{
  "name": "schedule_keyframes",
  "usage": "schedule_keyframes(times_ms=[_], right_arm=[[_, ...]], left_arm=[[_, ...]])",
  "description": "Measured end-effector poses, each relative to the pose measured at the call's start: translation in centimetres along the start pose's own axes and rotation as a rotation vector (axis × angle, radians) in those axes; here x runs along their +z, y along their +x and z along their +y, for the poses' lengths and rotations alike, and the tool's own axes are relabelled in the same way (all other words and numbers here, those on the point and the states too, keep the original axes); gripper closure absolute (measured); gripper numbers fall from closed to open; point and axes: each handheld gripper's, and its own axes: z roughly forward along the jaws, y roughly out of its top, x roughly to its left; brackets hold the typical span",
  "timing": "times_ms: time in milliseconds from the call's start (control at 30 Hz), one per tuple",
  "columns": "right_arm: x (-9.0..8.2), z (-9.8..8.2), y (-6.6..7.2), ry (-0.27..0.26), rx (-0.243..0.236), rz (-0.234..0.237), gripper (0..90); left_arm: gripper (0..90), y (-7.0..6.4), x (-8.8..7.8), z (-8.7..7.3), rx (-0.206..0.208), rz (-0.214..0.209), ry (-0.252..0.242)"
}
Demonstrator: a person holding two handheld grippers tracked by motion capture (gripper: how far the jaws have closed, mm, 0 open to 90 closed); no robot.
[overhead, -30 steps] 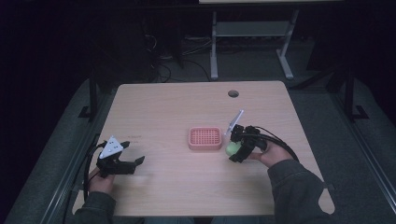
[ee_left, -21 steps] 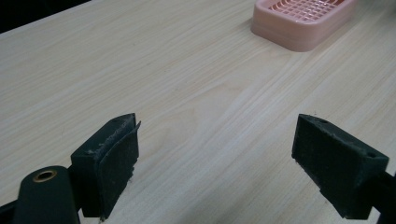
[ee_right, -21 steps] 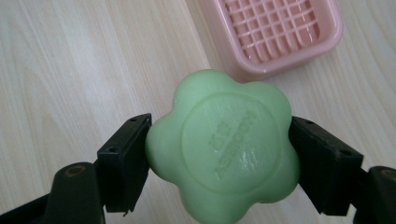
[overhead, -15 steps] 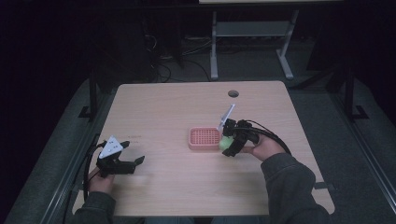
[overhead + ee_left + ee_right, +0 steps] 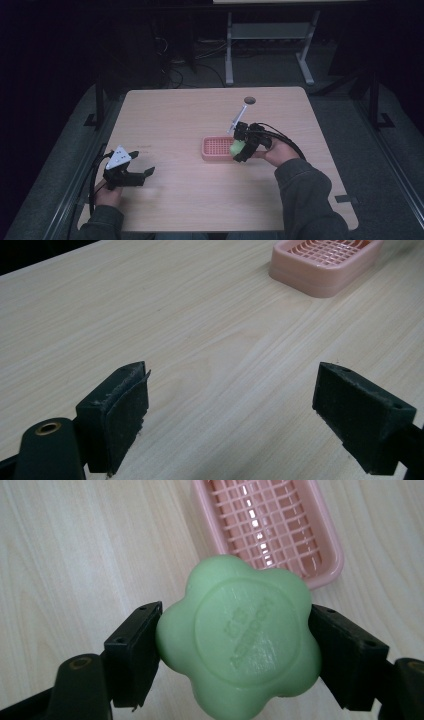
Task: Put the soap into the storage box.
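A pale green flower-shaped soap [image 5: 239, 639] is clamped between the two black jaws of my right gripper [image 5: 235, 645], held above the table close to the near edge of a pink slotted soap dish [image 5: 270, 527]. In the high view the soap [image 5: 236, 147] and right gripper [image 5: 244, 145] hang at the dish's [image 5: 216, 148] right end. My left gripper [image 5: 139, 174] rests near the table's left front edge, open with nothing between its jaws. Its own view has the gripper [image 5: 230, 412] over bare wood and the dish [image 5: 325, 262] far off at the upper right.
The light wooden table [image 5: 200, 200] has a round cable hole [image 5: 249, 100] near its far edge. A metal stand [image 5: 265, 45] and cables lie on the dark floor beyond. Cables trail from both grippers.
My right gripper has carried the green soap leftward and a little farther from me, up to the dish's right end. The left gripper has stayed put.
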Motion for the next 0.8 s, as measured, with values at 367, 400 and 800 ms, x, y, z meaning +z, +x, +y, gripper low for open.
schedule_keyframes(times_ms=[367, 400, 800], right_arm=[[0.7, 1.7, -0.6, -0.009, -0.008, 0.009, 25.4], [0.7, 2.1, -0.7, -0.009, -0.015, 0.007, 25.4], [1.0, 3.7, -1.4, -0.007, -0.015, 0.007, 25.4]], left_arm=[[14.4, 0.1, 0.0, 0.0, -0.01, 0.002, -0.002], [14.4, 0.1, 0.0, 0.0, -0.01, 0.001, -0.004], [14.4, 0.1, 0.0, 0.0, -0.011, -0.001, -0.007]])
